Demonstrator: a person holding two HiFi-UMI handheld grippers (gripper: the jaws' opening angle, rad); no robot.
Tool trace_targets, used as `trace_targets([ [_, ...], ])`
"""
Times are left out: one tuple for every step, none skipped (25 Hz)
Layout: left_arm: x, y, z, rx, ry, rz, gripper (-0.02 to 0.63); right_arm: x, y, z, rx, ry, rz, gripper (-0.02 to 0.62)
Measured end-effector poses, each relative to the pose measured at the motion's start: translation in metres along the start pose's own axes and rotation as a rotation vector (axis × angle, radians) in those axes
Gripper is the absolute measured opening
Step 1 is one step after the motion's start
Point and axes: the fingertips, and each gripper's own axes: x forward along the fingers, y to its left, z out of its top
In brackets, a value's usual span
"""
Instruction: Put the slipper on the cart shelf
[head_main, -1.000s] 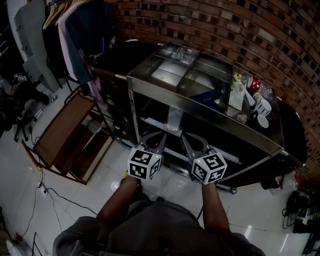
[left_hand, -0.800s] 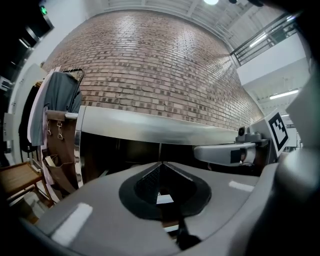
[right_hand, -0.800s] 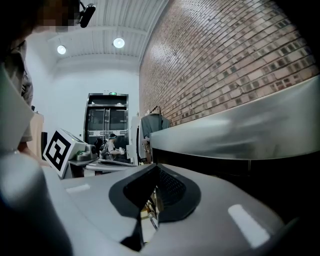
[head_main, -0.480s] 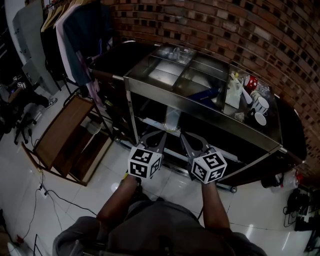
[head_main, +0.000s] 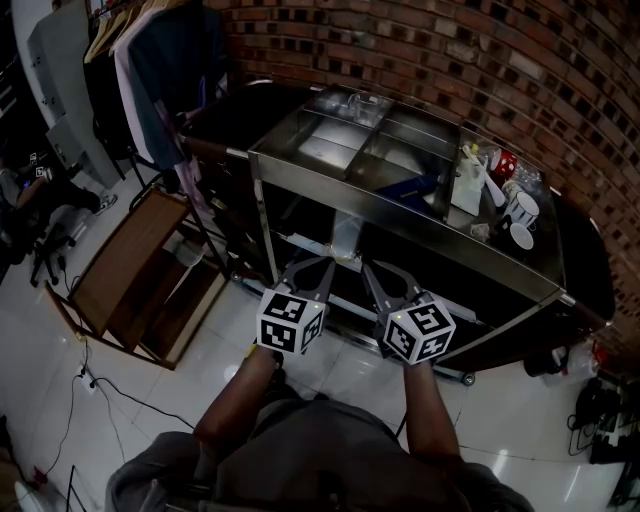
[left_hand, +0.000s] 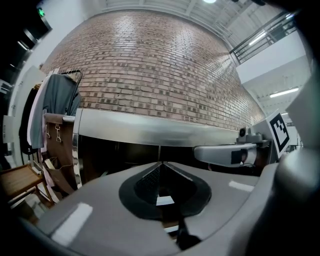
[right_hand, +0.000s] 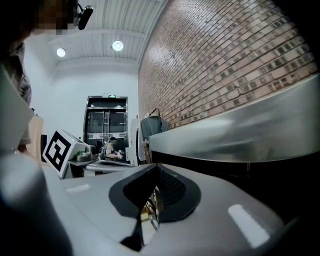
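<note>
Brick wall (head_main: 450, 50) behind steel cart (head_main: 400, 222), glossy white floor (head_main: 60, 380); left gripper (head_main: 308, 270) and right gripper (head_main: 384, 277) fingers pressed together.

A steel cart (head_main: 330, 189) stands on a glossy tiled floor (head_main: 520, 420). Its top tray holds a blue thing (head_main: 408, 190); at its right end stand two mugs (head_main: 522, 215) and a carton (head_main: 468, 188). A wooden rack (head_main: 140, 280) and a cable (head_main: 110, 390) rest on the floor
</note>
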Motion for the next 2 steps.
trace_targets([
  [0.0000, -0.0003, 0.0007, 0.000, -0.001, 0.000, 0.008, -0.0003, -0.0004, 0.0004, 0.000, -0.001, -0.001, -0.002],
  [0.0000, -0.0007, 0.0014, 0.000, -0.002, 0.000, 0.008, -0.0005, -0.0007, 0.0009, 0.001, -0.003, -0.003, -0.002],
])
